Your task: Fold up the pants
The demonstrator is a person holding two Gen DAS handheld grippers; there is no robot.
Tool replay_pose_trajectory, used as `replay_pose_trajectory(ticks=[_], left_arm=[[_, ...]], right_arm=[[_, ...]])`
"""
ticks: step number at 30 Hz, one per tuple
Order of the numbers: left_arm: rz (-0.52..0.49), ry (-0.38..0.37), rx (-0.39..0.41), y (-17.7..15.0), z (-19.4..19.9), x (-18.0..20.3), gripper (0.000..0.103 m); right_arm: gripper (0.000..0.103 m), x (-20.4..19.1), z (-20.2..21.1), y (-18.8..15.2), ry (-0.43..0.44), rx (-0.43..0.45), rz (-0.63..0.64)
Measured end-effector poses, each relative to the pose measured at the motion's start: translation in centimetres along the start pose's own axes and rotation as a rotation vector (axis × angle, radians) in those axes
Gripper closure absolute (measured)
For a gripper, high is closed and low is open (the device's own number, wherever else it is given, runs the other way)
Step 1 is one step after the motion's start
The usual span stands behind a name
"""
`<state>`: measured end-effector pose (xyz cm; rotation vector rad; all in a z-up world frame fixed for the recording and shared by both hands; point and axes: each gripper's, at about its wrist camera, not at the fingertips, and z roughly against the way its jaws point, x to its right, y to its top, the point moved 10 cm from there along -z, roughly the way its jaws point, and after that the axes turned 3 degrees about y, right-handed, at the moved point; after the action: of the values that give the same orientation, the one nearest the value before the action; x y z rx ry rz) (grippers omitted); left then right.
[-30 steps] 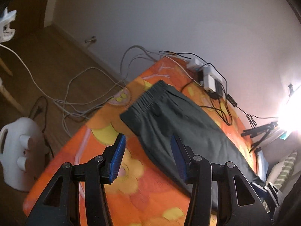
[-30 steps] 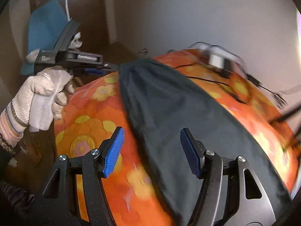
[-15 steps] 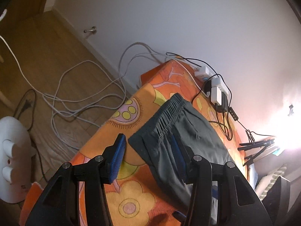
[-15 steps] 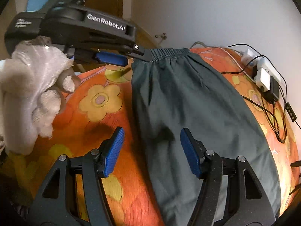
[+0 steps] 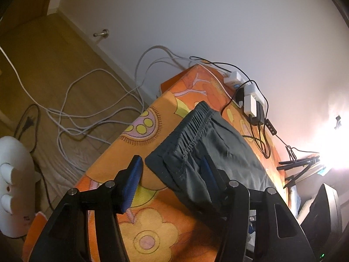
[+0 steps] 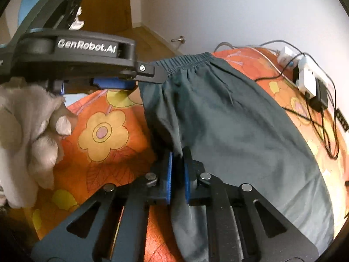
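My right gripper (image 6: 177,170) had just snapped closed: a second earlier its blue pads stood wide over the cloth, and now they pinched a ridge of the near edge of the pants (image 6: 240,126) at lower centre of the right wrist view, fabric bunched up between them. My left gripper (image 5: 172,176) had dropped closer to the waistband (image 5: 194,128); its jaws had opened a little further and stood about half open, straddling the near waist corner, the right pad over the cloth and the left pad over the bedspread (image 5: 152,235), not yet pressing as far as I could see. I judged one hold secured and the waist grab still to make before any fold could be carried across.

The pants lay flat and lengthwise on the orange flowered bedspread, waistband toward the upper centre of the frame, legs running to the lower right. In the right wrist view my gloved left hand (image 6: 28,135) filled the left side.

A power strip with adapters (image 5: 250,100) and black cables (image 5: 261,139) sat just beside the far edge of the pants, at the right; I reckoned a fold swept that way could snag them. White cords (image 5: 87,113) and a white appliance (image 5: 13,187) lay on the floor at left, well apart.
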<state>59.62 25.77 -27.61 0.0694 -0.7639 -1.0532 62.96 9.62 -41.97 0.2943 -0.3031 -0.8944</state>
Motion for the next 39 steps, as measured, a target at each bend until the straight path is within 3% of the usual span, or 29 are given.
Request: replay_pose_trajectory(ticks=[7, 9, 10, 14, 17, 21, 24, 27, 33, 39], left_arm=[[-0.003, 0.024, 0.065, 0.3, -0.8, 0.8, 0.051], [-0.012, 0.031, 0.079, 0.4, -1.0, 0.9, 0.062], [-0.014, 0.029, 0.076, 0.3, -1.2, 1.0, 0.078], [-0.065, 0.019, 0.109, 0.3, -0.9, 2.0, 0.089], [-0.118, 0.01, 0.134, 0.1, -0.4, 3.2, 0.091], [-0.182, 0.002, 0.155, -0.6, 0.0, 4.5, 0.091], [-0.261, 0.012, 0.174, -1.4, 0.0, 5.6, 0.092], [-0.317, 0.019, 0.177, -2.1, -0.2, 6.8, 0.092], [-0.347, 0.021, 0.188, -2.5, -0.4, 7.4, 0.092], [-0.372, -0.01, 0.197, -2.9, 0.2, 8.0, 0.092]], right_arm=[[0.097, 1.1, 0.4, -0.3, 0.075, 0.016, -0.116], [0.097, 1.1, 0.4, -0.4, 0.073, 0.02, -0.112], [0.097, 1.1, 0.5, -0.5, 0.074, 0.019, -0.115], [0.097, 1.7, 0.7, -0.8, 0.093, 0.009, -0.14], [0.094, 2.3, 1.6, -1.2, 0.132, 0.016, -0.163], [0.069, 5.6, 5.2, -0.9, 0.092, 0.101, -0.204], [0.059, 8.3, 7.4, 0.7, 0.075, 0.145, -0.25], [0.051, 9.7, 7.6, 3.3, 0.141, 0.132, -0.316], [0.049, 8.0, 4.3, 7.1, 0.165, 0.039, -0.328], [0.049, 6.0, -0.3, 8.2, 0.204, -0.06, -0.376]])
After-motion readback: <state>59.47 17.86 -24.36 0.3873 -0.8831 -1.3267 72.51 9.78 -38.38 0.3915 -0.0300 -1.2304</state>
